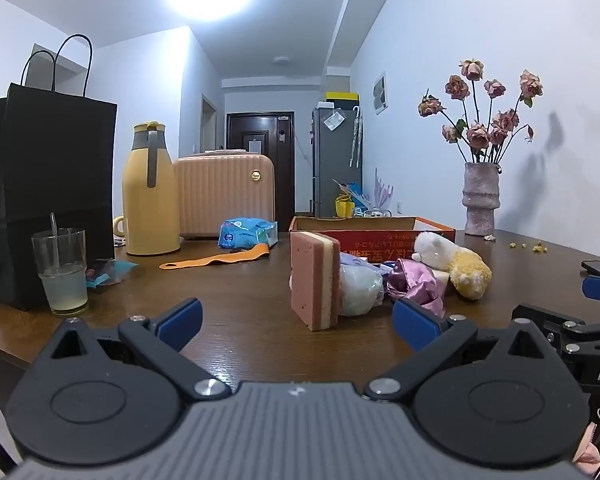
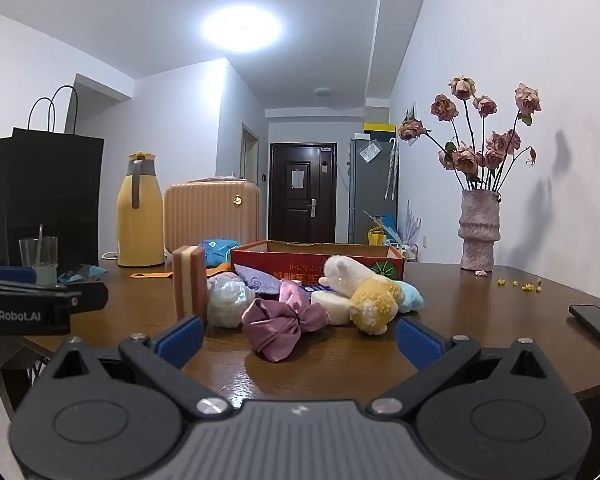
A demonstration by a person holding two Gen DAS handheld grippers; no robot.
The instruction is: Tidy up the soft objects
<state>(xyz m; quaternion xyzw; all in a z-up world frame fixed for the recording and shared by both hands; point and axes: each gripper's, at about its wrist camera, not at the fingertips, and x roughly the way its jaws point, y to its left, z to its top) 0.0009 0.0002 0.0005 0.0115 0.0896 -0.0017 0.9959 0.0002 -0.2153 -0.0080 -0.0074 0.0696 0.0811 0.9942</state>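
At nine o'clock on the wooden table [image 1: 240, 300] stand a black paper bag [image 1: 56, 184], a glass [image 1: 62, 272] and a yellow flask [image 1: 150, 192]. Toward twelve o'clock of the left gripper [image 1: 298, 322], whose fingers are spread wide around nothing, a pink sponge [image 1: 314, 280] stands on edge. Beside it, at one o'clock, lie a purple satin bow [image 2: 284, 324] and a plush toy [image 2: 364, 292] before the red cardboard box [image 2: 320, 260]. The right gripper [image 2: 300, 340] likewise gapes, holding nothing. At three o'clock stands a vase of dried roses [image 2: 480, 228].

Soft objects [image 2: 300, 304] before open gripper [image 2: 299, 336]
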